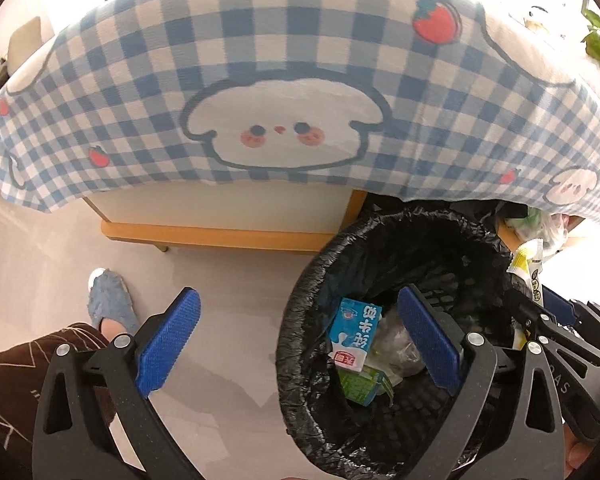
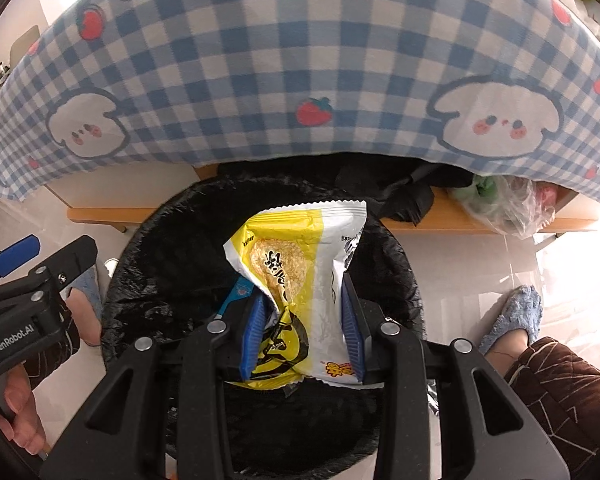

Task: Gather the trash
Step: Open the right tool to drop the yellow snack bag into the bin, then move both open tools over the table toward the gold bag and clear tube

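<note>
— Where is the snack wrapper relative to the bin?
— Right over it. The right claw is clenched on the wrapper's lower half, its long axis running up and away from the fingers, with the lined trash bin directly beneath.
— And the left claw?
— Spread wide, holding nothing, at the bin's near rim. The right is the nearer one; I judge releasing suffices.

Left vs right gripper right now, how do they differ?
The left gripper is open and holds nothing; the right gripper is shut on a yellow-and-white snack wrapper. The left gripper has one finger over the floor and one over the bin; the right gripper sits fully over the bin. Both have blue pads on black fingers.
</note>
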Available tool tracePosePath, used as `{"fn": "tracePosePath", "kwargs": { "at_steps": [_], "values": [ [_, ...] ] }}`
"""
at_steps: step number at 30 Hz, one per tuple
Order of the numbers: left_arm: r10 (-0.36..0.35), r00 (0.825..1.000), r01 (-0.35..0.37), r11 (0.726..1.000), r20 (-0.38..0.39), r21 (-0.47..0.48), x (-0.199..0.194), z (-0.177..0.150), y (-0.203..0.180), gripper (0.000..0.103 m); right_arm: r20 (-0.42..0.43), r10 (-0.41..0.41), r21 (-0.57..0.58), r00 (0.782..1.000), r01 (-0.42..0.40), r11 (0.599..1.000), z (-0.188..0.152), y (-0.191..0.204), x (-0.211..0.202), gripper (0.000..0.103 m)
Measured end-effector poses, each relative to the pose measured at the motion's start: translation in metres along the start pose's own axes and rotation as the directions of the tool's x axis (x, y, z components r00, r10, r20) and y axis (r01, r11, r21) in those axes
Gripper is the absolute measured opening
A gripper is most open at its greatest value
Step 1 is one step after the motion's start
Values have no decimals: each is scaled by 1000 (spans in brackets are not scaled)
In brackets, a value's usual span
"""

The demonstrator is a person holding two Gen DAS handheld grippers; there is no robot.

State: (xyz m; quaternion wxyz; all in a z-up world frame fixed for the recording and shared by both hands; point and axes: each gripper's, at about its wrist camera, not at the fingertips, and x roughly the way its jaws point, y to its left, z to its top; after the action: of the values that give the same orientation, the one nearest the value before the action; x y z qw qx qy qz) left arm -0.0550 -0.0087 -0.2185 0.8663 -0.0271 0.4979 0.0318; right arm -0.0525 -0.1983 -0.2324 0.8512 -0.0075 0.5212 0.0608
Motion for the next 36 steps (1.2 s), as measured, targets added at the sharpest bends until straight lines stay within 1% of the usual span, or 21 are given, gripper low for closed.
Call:
{"fn": "tracePosePath", "kwargs": {
  "at_steps": [1, 3, 4, 5, 6, 7, 9, 10, 13, 16, 19, 22, 27, 32, 36],
  "values": [
    [0, 1000, 0, 1000, 2, -1, -1, 0, 1, 97, 7, 1, -8, 1000, -1, 1000, 1, 2, -1, 34],
    [2, 1000, -2, 1000, 1, 0, -2, 2, 3, 97, 22, 1, -25, 1000, 0, 1000, 3, 7, -5, 40],
    [3, 1000, -3, 1000, -1, 2, -2, 2, 3, 97, 26, -1, -27, 1000, 2, 1000, 3, 8, -7, 45],
    [1, 1000, -1, 1000, -3, 3, -2, 2, 2, 97, 35, -2, -30, 999, 3, 1000, 4, 9, -9, 52],
    [1, 1000, -1, 1000, -4, 6, -3, 3, 2, 97, 39, -5, -32, 999, 6, 999, 5, 9, -11, 56],
    [1, 1000, -1, 1000, -3, 8, -4, 4, 2, 97, 43, -14, -34, 999, 15, 999, 6, 8, -14, 62],
    [-3, 1000, 3, 1000, 1, 12, -9, 8, 2, 97, 57, -29, -38, 998, 31, 999, 9, 5, -20, 68],
    [-9, 1000, 9, 1000, 10, 15, -14, 11, 1, 97, 72, -43, -41, 997, 46, 998, 12, 2, -27, 72],
    [-17, 999, 16, 1000, 30, 18, -26, 18, -2, 97, 117, -69, -22, 991, 72, 997, 20, -8, -44, 80],
    [-22, 999, 21, 1000, 45, 14, -41, 28, -4, 97, 173, -103, -5, 980, 105, 994, 29, -18, -65, 89],
    [-34, 998, 34, 999, 58, 5, -57, 37, -4, 97, 205, -107, 26, 973, 104, 994, 40, -29, -85, 92],
    [-49, 997, 50, 999, 65, -5, -70, 47, -6, 97, 238, -121, 30, 964, 117, 993, 49, -32, -102, 94],
    [-71, 995, 72, 997, 67, -10, -84, 62, -9, 97, 292, -152, 29, 944, 150, 988, 74, -35, -127, 94],
    [-84, 994, 84, 996, 63, 4, -89, 84, -17, 97, 301, -169, 53, 939, 160, 986, 104, -44, -137, 94],
    [-82, 994, 81, 996, 66, 23, -88, 109, -23, 97, 301, -170, 71, 939, 155, 985, 130, -51, -136, 94]
  ]
}}
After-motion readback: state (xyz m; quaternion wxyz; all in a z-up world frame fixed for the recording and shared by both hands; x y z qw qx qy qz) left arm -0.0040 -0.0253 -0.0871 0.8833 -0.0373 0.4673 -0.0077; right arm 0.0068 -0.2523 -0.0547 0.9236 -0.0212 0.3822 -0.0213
